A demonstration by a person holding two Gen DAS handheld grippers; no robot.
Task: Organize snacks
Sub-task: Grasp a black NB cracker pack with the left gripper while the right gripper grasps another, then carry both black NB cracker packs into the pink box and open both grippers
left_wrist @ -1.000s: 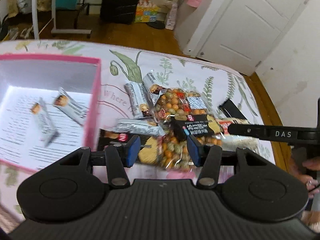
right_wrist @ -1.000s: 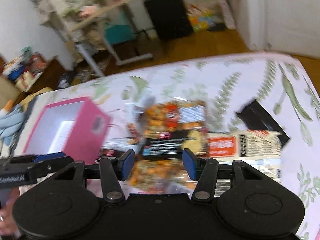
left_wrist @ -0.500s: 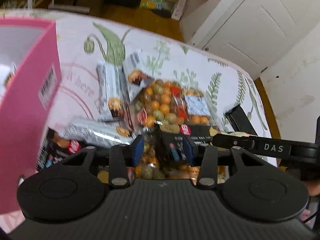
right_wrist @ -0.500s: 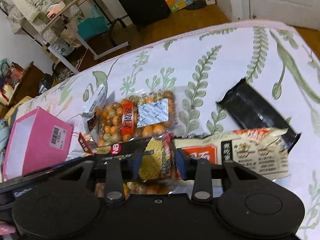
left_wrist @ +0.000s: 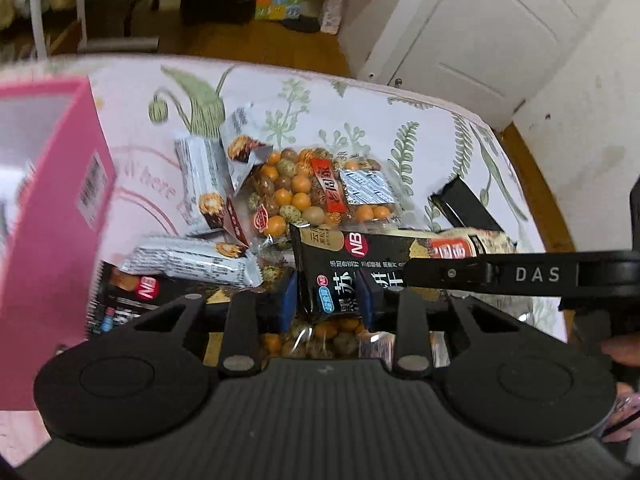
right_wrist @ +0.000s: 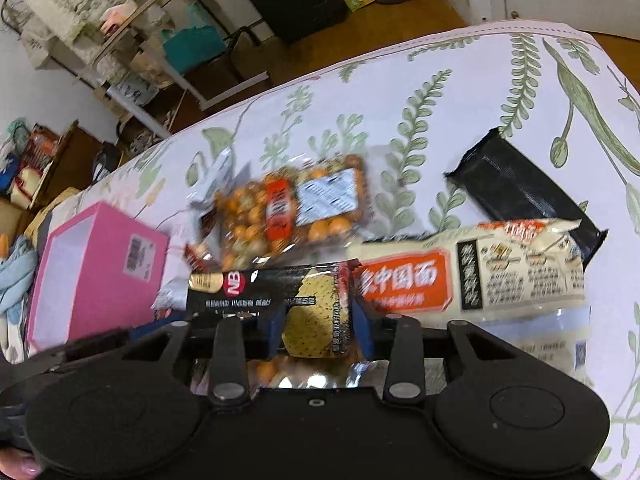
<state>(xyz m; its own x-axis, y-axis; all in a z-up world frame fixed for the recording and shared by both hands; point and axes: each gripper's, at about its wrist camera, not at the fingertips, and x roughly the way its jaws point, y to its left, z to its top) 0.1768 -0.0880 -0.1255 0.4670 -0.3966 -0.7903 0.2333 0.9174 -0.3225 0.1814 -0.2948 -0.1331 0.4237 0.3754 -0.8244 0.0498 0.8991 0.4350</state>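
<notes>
Left gripper (left_wrist: 329,303) and right gripper (right_wrist: 318,326) jaws both pinching black cracker pack (right_wrist: 272,292); left view alone shows silver bars (left_wrist: 192,262)

Your snack heap is packed tight: the black NB cracker pack (right_wrist: 256,288) lies across the bag of coated nuts (left_wrist: 316,196), with the noodle packet (right_wrist: 468,276) touching its right end and the black pouch (right_wrist: 524,188) just behind that. To your left the pink box (left_wrist: 52,208) stands as a wall, and silver bars (left_wrist: 200,184) fill the strip between it and the nuts. Open cloth on the counter (right_wrist: 460,64) lies beyond the heap and off its far right. The right tongs (left_wrist: 440,274) cross in front of the left tongs (left_wrist: 326,304), seemingly touching the same cracker pack, though blur hides the contact.
</notes>
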